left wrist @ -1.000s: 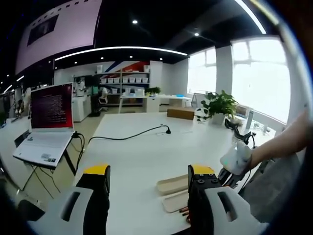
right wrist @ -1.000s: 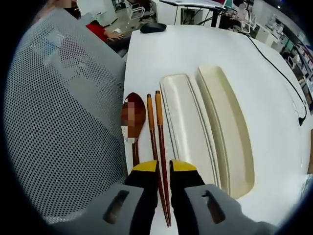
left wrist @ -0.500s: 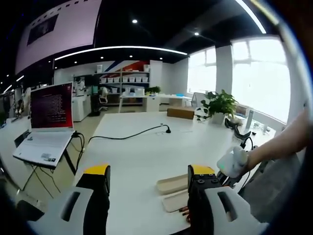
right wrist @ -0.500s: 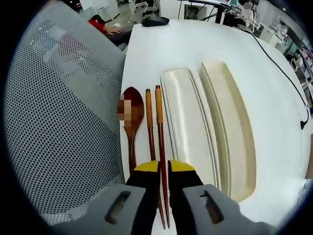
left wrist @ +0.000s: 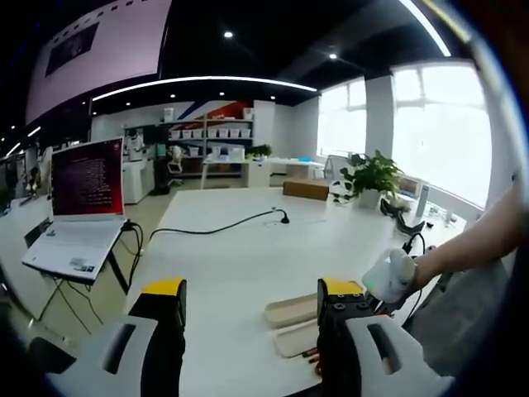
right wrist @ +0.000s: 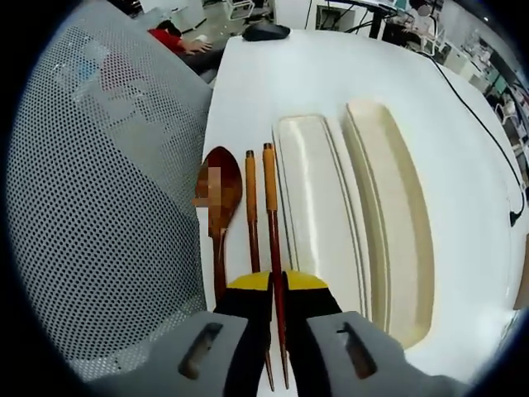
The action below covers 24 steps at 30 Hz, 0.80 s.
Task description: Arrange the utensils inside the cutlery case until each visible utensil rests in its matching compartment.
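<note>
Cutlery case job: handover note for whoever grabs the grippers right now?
Right gripper: jaws nearly shut around one chopstick, the one next to the tray; looks gripped, lift not confirmed.
Left gripper: open, holding nothing, hovering above the white table.
Things: wooden spoon, second chopstick and the gripped chopstick lie side by side on the table beside the two cream case halves, both with nothing in them.
Done: nothing placed yet.
Left: move both chopsticks and the spoon into the case.
</note>
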Tool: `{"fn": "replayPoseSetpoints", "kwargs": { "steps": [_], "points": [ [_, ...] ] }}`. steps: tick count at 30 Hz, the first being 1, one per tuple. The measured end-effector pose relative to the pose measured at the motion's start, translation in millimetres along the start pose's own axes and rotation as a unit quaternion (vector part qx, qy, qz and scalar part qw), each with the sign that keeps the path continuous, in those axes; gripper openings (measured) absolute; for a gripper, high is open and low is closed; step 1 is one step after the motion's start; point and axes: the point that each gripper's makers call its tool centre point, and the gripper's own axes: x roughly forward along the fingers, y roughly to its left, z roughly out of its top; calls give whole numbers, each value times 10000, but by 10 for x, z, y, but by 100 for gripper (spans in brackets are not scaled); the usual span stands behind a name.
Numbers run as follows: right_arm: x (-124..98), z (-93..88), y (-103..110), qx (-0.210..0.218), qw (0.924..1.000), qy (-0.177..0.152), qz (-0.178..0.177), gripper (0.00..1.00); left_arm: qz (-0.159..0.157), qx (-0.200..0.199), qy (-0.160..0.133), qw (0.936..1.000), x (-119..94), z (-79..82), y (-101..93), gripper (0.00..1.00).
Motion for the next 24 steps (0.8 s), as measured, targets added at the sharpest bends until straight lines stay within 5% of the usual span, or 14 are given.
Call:
{"fn": "replayPoseSetpoints", "kwargs": {
  "steps": [24],
  "points": [
    [-1,-9,-7,71,9997,-127,-181,0,-1,37,39,10000,4,-17,-11,65]
  ]
}}
